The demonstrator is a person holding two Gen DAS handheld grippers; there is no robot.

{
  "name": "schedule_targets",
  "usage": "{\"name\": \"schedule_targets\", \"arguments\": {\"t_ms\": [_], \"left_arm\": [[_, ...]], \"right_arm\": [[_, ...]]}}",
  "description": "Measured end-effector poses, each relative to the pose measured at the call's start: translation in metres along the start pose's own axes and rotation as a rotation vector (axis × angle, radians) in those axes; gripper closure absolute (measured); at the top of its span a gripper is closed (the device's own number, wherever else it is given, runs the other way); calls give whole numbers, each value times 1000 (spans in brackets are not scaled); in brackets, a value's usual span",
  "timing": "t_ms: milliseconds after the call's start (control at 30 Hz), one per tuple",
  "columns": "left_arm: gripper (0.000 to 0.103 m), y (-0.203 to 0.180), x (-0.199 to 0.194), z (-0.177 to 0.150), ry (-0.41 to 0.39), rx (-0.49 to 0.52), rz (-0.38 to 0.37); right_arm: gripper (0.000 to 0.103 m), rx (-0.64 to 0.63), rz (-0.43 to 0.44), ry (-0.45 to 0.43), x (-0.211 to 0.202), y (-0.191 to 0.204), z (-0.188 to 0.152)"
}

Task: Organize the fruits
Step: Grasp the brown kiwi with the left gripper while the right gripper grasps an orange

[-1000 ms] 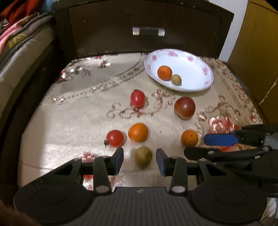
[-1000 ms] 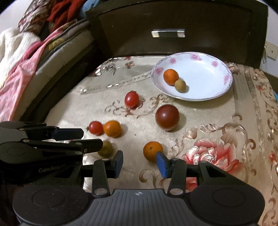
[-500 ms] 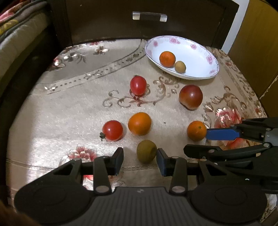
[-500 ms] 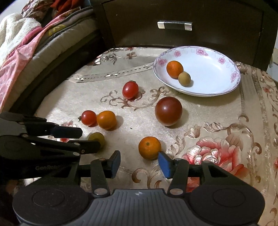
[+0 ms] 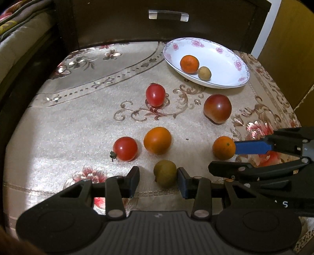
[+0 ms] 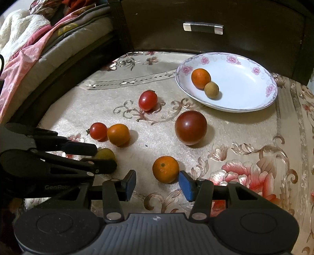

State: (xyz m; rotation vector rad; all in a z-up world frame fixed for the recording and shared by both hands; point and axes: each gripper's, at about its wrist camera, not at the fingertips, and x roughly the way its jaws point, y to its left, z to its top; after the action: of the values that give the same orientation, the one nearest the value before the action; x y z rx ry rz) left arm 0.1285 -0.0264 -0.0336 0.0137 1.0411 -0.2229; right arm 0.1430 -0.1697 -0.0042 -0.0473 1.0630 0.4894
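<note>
**Both grippers low over fruit on patterned cloth**

Far left: bedding (image 6: 29,43), pink and cream blankets piled on a mattress, w/ a dark wood bed frame beside it. Surface is a beige cloth (image 5: 64,125) w/ gold scrollwork, silver flower border at rear, red roses at right. Behind it a dark wood drawer front (image 6: 215,11) w/ metal handle (image 6: 203,28). Far right in left wrist view: a lighter wood panel (image 5: 290,43).

L to R on cloth: cherry tomato w/ stem (image 5: 125,148), just beside an orange tomato (image 5: 157,140); another red tomato (image 5: 155,94) further back; greenish-yellow fruit (image 5: 165,172) up front; large dark red tomato (image 5: 217,108); small tangerine (image 5: 224,147) near the rose print.

Left gripper (image 5: 158,179): jaws apart, greenish-yellow fruit between them, right pad at or nearly touching it, left pad clear w/ a gap. Not clamped.

Right gripper (image 6: 158,182): jaws opening, small tangerine between them but ahead of pads, gap on both sides.

Back right: white floral plate (image 6: 255,92) holding a tangerine (image 6: 200,78) and a small tan fruit (image 6: 211,89), touching each other.
</note>
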Motion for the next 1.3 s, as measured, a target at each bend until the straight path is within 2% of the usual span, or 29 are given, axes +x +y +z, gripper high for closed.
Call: {"name": "schedule_targets", "arguments": {"t_ms": [67, 133, 267, 300, 567, 1300], "left_arm": [[55, -3, 0, -1, -2, 23, 9], [55, -6, 0, -3, -4, 41, 18], [56, -7, 0, -2, -3, 45, 11], [59, -6, 0, -2, -5, 42, 8], [70, -8, -1, 0, -11, 42, -16], [71, -14, -7, 6, -30, 76, -27]], "right_arm": [[60, -8, 4, 1, 0, 0, 0], [67, 3, 9, -7, 0, -1, 2], [74, -8, 15, -13, 1, 1, 4], [78, -15, 13, -8, 2, 2, 3], [79, -21, 10, 2, 6, 1, 4], [81, -42, -19, -6, -5, 3, 7]]}}
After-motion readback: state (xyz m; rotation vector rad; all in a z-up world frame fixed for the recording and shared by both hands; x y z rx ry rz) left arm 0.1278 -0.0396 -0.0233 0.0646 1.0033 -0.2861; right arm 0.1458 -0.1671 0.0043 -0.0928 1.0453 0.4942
